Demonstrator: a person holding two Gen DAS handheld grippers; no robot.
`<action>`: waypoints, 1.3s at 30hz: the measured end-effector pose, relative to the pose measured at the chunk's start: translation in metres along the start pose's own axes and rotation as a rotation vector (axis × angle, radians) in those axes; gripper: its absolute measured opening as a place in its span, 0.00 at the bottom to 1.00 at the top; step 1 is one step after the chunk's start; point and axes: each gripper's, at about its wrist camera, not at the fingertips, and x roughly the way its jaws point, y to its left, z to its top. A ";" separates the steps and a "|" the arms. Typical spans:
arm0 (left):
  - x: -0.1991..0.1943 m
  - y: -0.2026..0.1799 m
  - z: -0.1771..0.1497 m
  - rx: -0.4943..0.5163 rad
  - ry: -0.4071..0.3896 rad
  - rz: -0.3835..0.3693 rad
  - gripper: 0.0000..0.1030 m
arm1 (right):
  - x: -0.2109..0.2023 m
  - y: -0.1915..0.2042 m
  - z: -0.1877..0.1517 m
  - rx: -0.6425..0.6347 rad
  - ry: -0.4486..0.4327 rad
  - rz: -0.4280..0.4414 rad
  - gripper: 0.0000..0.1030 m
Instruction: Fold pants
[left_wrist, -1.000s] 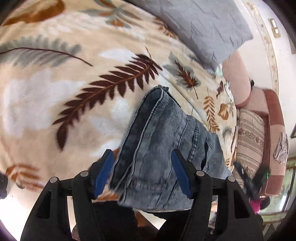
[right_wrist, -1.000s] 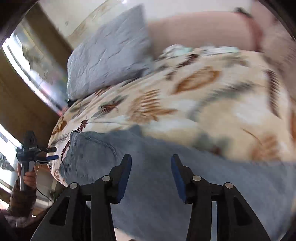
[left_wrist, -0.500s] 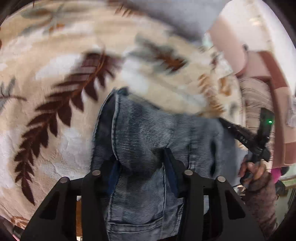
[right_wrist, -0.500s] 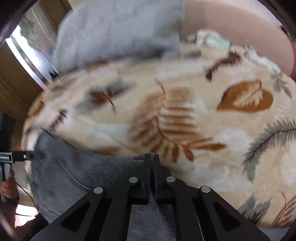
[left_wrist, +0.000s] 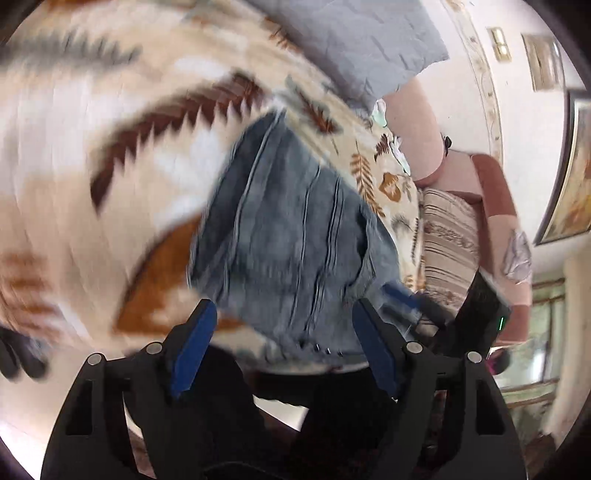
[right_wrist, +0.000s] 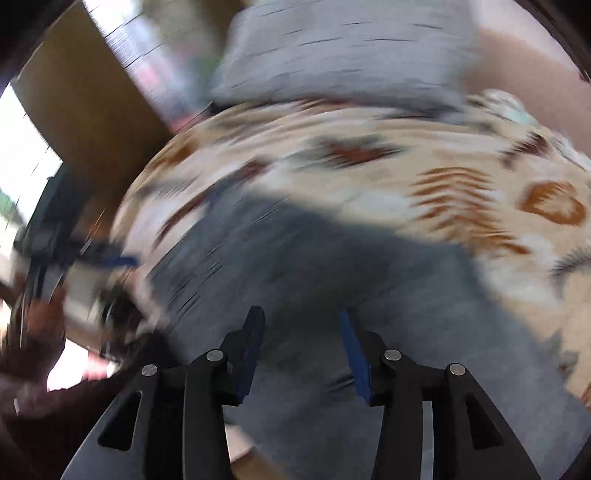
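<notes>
The blue denim pants (left_wrist: 291, 236) lie folded on the leaf-patterned blanket (left_wrist: 110, 177) covering the bed, below the grey pillow (left_wrist: 354, 40). No label or writing is readable; the views are blurred. The left tool (left_wrist: 284, 343) hangs just beside the pants' near edge, jaws opening, empty. The right tool (right_wrist: 301, 350) hovers over the denim, jaws opening, gripping nothing.

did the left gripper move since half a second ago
Yes. The left gripper pulled back off the jeans, toward the leaf blanket's near edge, jaws opening, empty.
</notes>
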 end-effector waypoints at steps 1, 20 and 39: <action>0.004 0.002 -0.003 -0.019 0.007 -0.009 0.74 | 0.007 0.024 -0.009 -0.074 0.021 -0.014 0.42; 0.026 0.013 -0.006 -0.107 0.033 0.153 0.14 | 0.065 0.072 -0.047 -0.149 0.166 -0.046 0.02; 0.196 -0.290 -0.052 0.768 0.344 0.294 0.78 | -0.184 -0.202 -0.369 1.277 -0.634 -0.159 0.52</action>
